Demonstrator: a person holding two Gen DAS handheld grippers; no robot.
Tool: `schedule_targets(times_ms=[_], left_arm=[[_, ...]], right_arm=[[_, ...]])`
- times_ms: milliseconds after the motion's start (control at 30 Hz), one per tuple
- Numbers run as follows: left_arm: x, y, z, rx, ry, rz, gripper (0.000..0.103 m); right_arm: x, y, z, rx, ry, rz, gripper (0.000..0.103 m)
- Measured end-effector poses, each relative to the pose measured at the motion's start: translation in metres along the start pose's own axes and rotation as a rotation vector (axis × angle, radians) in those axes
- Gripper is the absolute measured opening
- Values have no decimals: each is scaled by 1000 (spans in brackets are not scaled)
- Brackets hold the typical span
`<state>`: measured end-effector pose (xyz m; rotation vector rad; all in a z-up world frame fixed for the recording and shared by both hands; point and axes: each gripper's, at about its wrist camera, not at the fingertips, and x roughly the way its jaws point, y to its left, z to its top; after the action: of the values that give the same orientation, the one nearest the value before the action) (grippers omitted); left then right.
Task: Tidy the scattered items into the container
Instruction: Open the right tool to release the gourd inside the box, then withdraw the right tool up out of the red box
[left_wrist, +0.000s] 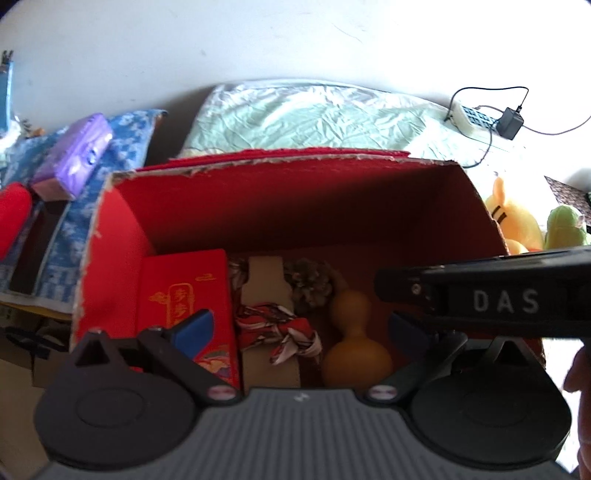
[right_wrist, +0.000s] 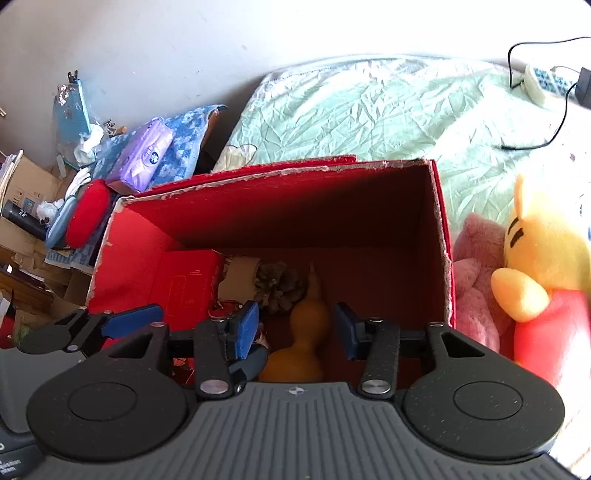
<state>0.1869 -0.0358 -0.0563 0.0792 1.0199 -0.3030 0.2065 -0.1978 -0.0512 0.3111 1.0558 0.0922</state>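
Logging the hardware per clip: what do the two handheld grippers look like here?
Both match: the left gripper and right gripper each have a ribbed grey body, two round black discs, black linkage arms with silver pivot screws and blue finger pads. White "DAS" lettering marks the right gripper's black side. No sleeves are visible.

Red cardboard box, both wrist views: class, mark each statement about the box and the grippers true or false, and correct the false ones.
1. A gourd lies inside the red box. True.
2. The right gripper is shut on the gourd. False: its fingers are apart and hold nothing.
3. A pine cone lies in the box. True.
4. The yellow plush toy is inside the box. False: it sits outside, beside the box's right wall.
5. The left gripper is open. True.
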Motion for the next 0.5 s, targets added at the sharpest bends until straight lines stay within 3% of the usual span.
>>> schedule_targets(times_ms=[67,500], left_arm=[[-2,-2,-1,-2,-6,14,101],[-17,-4,-10,-42,-49,130,103]], right_arm=[[-5,3,-3,-16,-19,-9,55],[-29,2,-21,-37,-93,-54,60]])
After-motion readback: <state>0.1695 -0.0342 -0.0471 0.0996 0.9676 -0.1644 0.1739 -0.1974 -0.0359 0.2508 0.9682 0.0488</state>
